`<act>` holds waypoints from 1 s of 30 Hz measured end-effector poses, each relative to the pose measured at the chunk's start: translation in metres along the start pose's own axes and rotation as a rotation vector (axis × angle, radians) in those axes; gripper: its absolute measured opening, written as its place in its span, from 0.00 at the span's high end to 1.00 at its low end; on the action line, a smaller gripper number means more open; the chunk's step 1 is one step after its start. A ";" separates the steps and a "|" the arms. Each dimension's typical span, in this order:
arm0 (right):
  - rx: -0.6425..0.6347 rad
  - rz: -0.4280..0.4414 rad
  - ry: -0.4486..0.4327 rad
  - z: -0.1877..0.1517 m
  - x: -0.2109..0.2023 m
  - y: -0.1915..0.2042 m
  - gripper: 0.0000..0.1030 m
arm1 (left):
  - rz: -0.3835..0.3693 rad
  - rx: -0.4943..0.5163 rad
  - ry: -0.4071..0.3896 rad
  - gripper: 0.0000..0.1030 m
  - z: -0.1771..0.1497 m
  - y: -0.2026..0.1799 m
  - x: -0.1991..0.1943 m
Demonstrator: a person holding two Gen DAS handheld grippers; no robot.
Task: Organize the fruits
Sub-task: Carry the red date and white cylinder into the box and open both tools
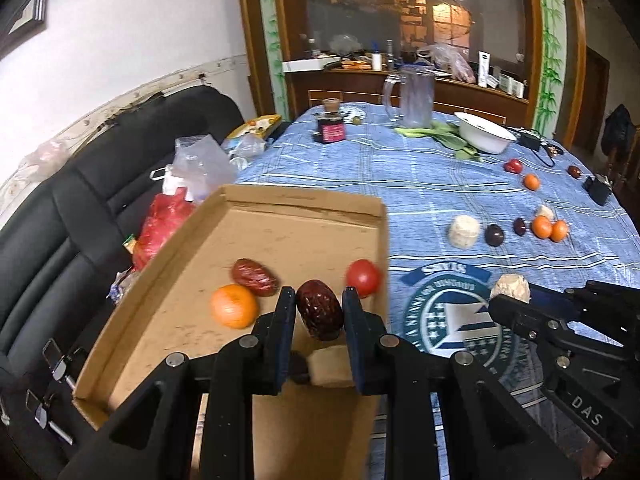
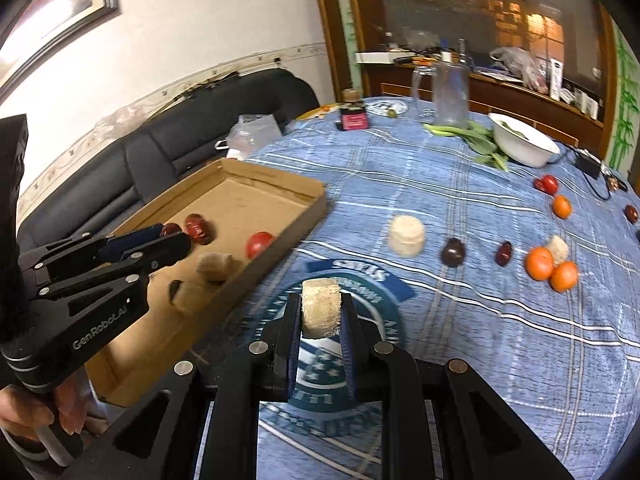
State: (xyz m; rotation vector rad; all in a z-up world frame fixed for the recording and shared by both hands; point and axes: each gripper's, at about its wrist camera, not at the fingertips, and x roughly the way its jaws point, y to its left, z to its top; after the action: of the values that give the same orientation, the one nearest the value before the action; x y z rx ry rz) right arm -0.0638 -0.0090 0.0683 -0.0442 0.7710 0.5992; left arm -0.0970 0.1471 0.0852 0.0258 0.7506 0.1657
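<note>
1. The left gripper (image 1: 320, 312) hangs over the cardboard tray (image 1: 304, 200), jaws clamped on a dark red date (image 1: 320, 310).
2. In the tray lie an orange (image 1: 234, 306), a second date (image 1: 255, 277), a tomato (image 1: 363, 278) and a pale chunk (image 1: 330, 366).
3. The right gripper (image 2: 321, 314) hovers above the blue-clothed tabletop (image 2: 460, 208), just right of the tray, jaws clamped on a pale piece (image 2: 321, 314).
4. More fruit sits loose on the cloth, well apart from the tray, among it two oranges (image 2: 551, 269).
</note>
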 end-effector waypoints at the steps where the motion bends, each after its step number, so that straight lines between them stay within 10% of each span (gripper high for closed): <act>1: -0.006 0.006 0.000 0.001 0.001 0.004 0.80 | 0.004 -0.006 0.002 0.78 -0.001 0.005 0.000; 30: -0.214 0.232 0.126 -0.007 0.058 0.123 0.80 | 0.118 -0.149 0.099 0.78 -0.030 0.091 0.023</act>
State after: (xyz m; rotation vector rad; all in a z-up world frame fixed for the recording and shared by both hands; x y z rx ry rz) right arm -0.1000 0.1199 0.0463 -0.1931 0.8380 0.9046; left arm -0.1132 0.2400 0.0552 -0.0803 0.8345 0.3369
